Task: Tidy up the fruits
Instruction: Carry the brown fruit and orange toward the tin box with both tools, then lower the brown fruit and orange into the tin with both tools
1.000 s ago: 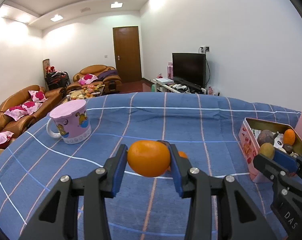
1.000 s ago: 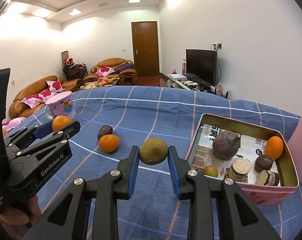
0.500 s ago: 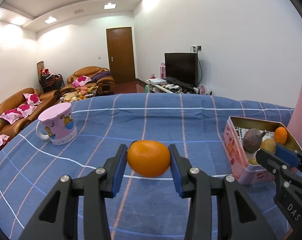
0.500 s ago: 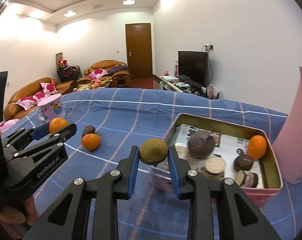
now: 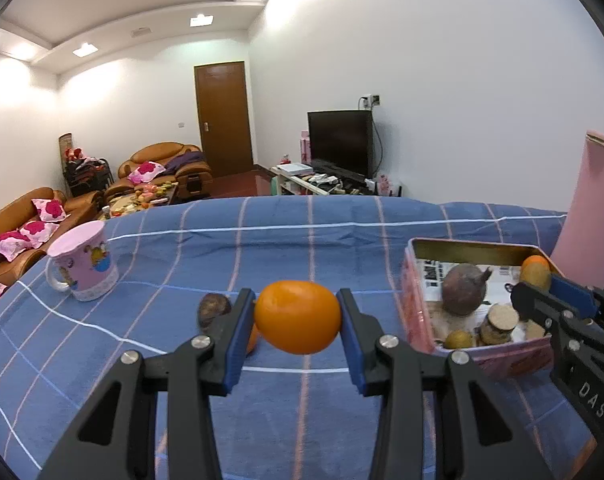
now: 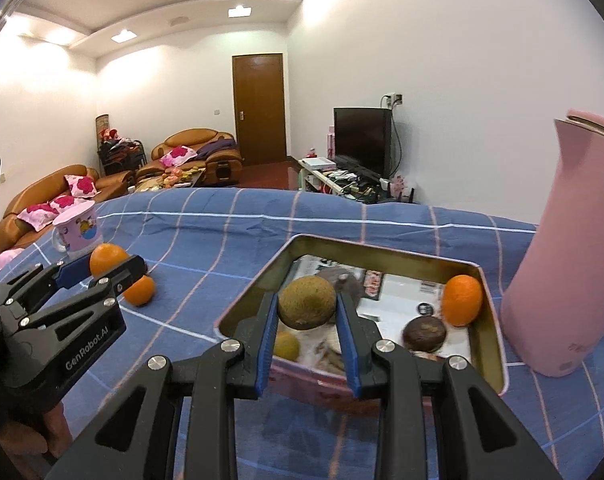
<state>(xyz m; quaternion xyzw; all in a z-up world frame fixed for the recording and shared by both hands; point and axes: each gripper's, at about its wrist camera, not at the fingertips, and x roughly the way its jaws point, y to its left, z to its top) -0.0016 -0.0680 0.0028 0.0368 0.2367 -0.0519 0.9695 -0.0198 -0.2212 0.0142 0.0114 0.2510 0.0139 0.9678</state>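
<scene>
My left gripper (image 5: pixel 297 320) is shut on an orange (image 5: pixel 297 317) and holds it above the blue cloth, left of the pink tin (image 5: pixel 418 320). My right gripper (image 6: pixel 306 312) is shut on a brown-green fruit (image 6: pixel 306 307) and holds it over the near left part of the tin (image 6: pixel 490 360). The tin holds an orange (image 6: pixel 462 300), a dark round fruit (image 6: pixel 424 333), a small yellow-green fruit (image 6: pixel 286 345) and others. On the cloth lie another orange (image 6: pixel 139 291) and a dark fruit (image 5: pixel 211 308).
A pink mug (image 5: pixel 83 266) stands on the cloth at the left. A tall pink jug (image 6: pixel 570 248) stands right of the tin. The left gripper also shows in the right wrist view (image 6: pixel 101 270). Sofas, a door and a TV are behind.
Both grippers moved right toward the tin with their fruit. The right gripper now hangs over the tin's near left part; the left one came closer to the tin's left side.
</scene>
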